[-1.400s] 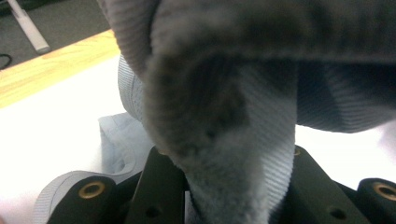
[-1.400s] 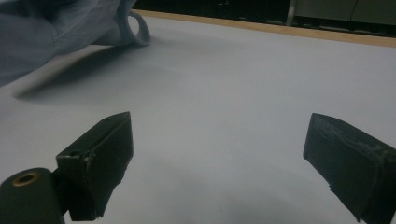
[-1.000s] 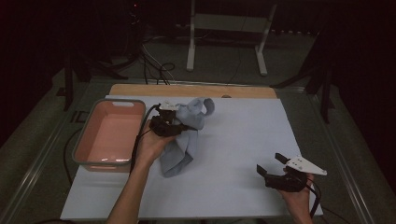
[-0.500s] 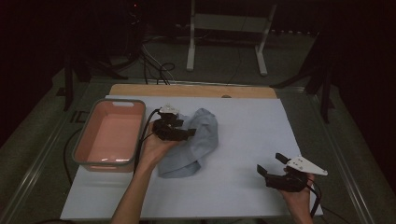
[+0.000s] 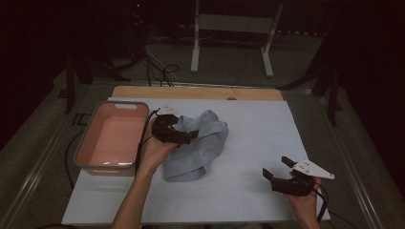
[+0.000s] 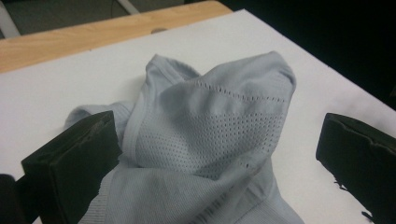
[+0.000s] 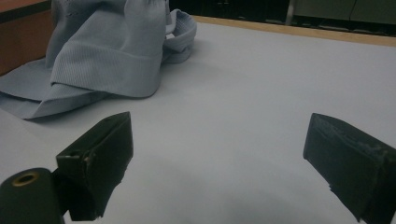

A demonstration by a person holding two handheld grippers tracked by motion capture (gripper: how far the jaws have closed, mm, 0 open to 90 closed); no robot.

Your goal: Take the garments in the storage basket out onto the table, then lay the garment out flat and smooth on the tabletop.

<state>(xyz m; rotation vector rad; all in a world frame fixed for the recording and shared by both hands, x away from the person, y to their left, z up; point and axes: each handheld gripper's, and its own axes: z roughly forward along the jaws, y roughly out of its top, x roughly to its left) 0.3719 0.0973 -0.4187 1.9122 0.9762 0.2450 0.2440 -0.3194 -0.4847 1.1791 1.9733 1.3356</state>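
Left tongs (image 5: 187, 137) just opened, blue cloth (image 5: 200, 148) between jaws, unlabelled

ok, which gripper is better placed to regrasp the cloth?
Left. The left gripper hangs open right over the grey cloth; the right gripper sits open at the table's near right corner, well apart.

Left gripper (image 5: 184, 136) jaws just opened wide, right gripper (image 5: 279, 168) jaws spread, held low
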